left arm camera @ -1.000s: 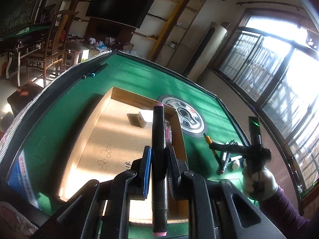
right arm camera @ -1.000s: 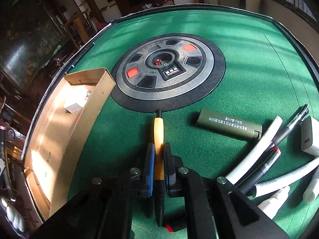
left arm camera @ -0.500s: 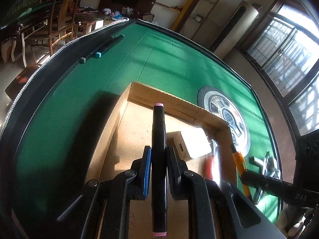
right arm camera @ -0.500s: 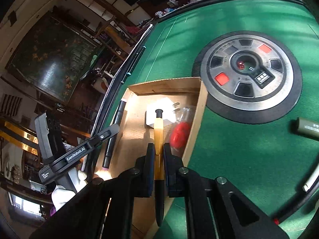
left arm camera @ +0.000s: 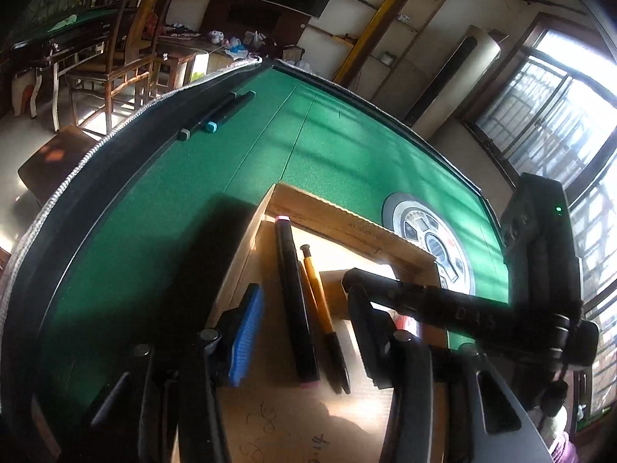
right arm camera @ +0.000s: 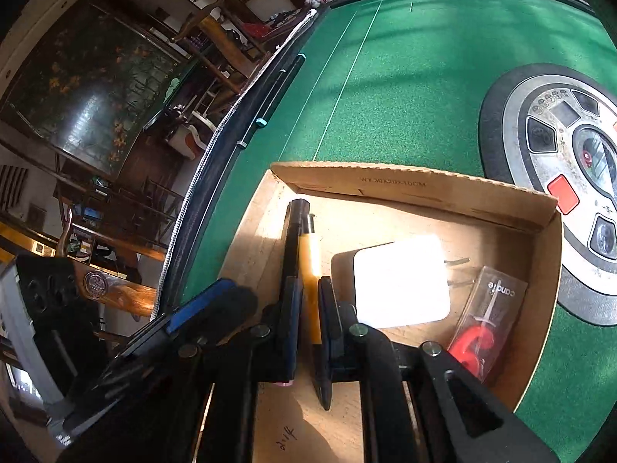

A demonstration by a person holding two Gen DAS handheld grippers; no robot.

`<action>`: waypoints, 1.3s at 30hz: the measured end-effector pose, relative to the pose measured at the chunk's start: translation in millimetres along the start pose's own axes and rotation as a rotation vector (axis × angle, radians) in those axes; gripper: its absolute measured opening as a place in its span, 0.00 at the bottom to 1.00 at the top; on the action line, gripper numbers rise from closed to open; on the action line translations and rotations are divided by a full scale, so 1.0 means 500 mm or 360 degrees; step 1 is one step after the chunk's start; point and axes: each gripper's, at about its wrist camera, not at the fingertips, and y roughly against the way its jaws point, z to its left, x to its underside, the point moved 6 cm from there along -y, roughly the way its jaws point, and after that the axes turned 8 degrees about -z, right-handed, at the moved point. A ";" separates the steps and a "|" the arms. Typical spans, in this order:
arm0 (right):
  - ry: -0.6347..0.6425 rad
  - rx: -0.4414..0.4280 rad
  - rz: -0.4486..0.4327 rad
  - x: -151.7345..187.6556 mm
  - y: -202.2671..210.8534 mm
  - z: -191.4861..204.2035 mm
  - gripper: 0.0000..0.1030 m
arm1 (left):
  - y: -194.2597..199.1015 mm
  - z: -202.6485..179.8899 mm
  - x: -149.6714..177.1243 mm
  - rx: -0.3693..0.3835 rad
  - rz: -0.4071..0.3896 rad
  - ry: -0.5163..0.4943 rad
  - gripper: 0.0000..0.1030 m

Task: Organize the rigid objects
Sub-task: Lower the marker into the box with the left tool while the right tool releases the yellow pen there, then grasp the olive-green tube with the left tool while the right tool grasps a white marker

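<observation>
Cardboard box [right arm camera: 443, 189] sits on the green felt table [left arm camera: 327, 146], left of the round centre dial [right arm camera: 559, 146], and serves as the collection bin. Left gripper [left arm camera: 304, 332] stands wide open over the box, blue pads spread apart; the black marker [left arm camera: 295, 301] with pink end caps lies flat on the box floor between the fingers, not touched by either, along the left wall, so it reads as already dropped. Right gripper [right arm camera: 308, 316] is low inside the box with its jaws close around the orange pen [right arm camera: 310, 262], which lies just right of the marker and parallel to it; looks like a grip, though the pen seems to rest on the floor, so release is probably next. Parallel placement keeps long items packed to one side. White plug adapter [right arm camera: 401, 281] sits mid-box to the right of the pen, prongs pointing right, and a packaged red number candle [right arm camera: 482, 332] leans near the right wall. Two more markers [left arm camera: 216, 115] lie side by side at the far left table rim, well apart from the box, likely still to collect.
</observation>
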 end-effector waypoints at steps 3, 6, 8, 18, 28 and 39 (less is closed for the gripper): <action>0.0020 0.0027 -0.0071 0.000 0.029 -0.016 0.29 | 0.052 -0.015 0.014 0.0023 -0.0048 0.0009 0.55; 0.0113 0.0052 -0.0177 0.008 0.103 -0.031 0.29 | 0.115 -0.061 0.035 0.0086 -0.0110 -0.0035 0.56; 0.0195 0.0106 -0.0276 0.018 0.177 -0.056 0.32 | 0.156 -0.107 0.053 0.0153 -0.0166 -0.0073 0.65; -0.0061 0.0709 -0.0402 0.046 0.425 -0.439 0.57 | 0.170 -0.310 0.223 0.0472 -0.0074 -0.0073 0.73; -0.0101 0.0676 -0.0185 0.033 0.318 -0.495 0.57 | 0.193 -0.318 0.263 0.0331 -0.0046 -0.0096 0.73; -0.0135 0.0123 -0.0299 0.153 0.369 -0.375 0.58 | 0.144 -0.359 0.285 0.0280 0.0082 -0.0214 0.73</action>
